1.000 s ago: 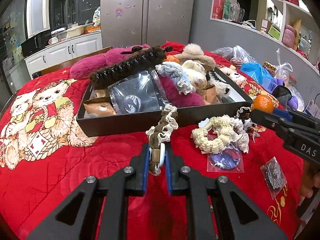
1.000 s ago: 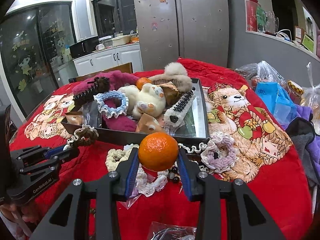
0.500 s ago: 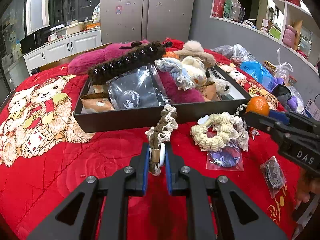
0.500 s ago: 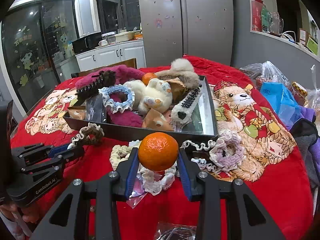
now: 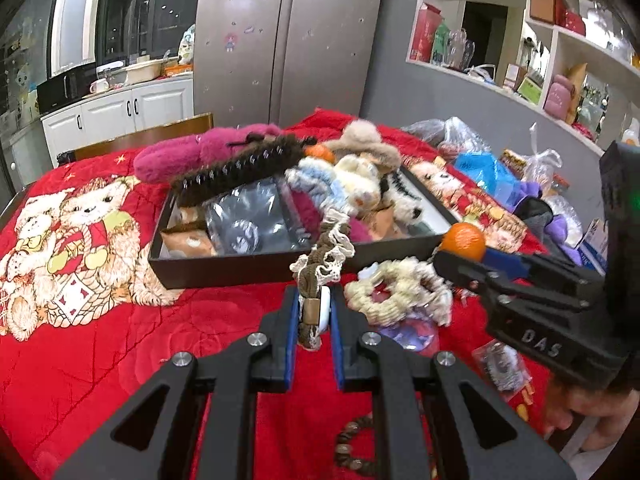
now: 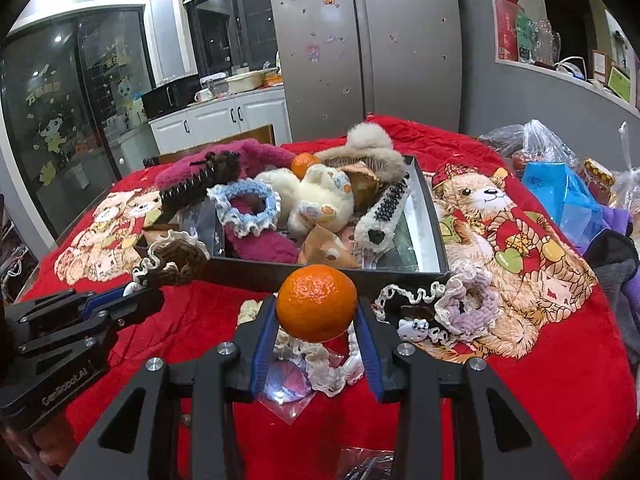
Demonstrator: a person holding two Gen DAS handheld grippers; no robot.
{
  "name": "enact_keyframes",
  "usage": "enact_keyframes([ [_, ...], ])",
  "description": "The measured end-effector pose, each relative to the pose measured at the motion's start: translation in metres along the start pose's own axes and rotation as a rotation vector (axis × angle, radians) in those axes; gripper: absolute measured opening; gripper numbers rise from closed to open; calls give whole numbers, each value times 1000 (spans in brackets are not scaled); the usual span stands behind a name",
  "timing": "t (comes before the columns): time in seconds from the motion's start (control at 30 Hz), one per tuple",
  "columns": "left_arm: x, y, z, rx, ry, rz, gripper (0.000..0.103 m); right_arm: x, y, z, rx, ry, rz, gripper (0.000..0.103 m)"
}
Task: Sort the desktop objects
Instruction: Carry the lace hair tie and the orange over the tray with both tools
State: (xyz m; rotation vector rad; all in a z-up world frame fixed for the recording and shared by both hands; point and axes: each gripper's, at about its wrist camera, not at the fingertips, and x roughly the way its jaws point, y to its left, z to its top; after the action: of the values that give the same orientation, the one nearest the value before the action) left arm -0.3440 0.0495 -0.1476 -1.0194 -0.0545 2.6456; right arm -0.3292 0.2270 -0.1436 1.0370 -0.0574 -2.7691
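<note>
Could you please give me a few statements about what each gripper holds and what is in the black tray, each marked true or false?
1. The right gripper is shut on an orange. True.
2. The left gripper is open and holds nothing. False: it is shut on a brown scrunchie.
3. A second orange lies in the tray. True.
4. The blue scrunchie lies on the red cloth outside the tray. False: it is in the tray.
5. The tray is empty. False: it is crowded with plush items and clips.
</note>
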Motion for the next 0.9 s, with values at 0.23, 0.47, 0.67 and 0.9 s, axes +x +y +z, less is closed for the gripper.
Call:
enact_keyframes([
  [0.23, -18, -10, 20, -3, -24, -2, 15, -11, 7, 8, 23, -39, 7, 39],
  [0.47, -28, -2, 61, -18, -34, 39, 15, -15, 12, 33, 38, -47, 12, 39],
  [0.67, -20, 2, 103, -19, -66, 66, 15, -13, 1, 73, 60, -67, -6, 39],
  [0.9, 13, 0, 132, -16, -69, 45, 15, 4, -9, 110, 64, -82, -21, 39],
])
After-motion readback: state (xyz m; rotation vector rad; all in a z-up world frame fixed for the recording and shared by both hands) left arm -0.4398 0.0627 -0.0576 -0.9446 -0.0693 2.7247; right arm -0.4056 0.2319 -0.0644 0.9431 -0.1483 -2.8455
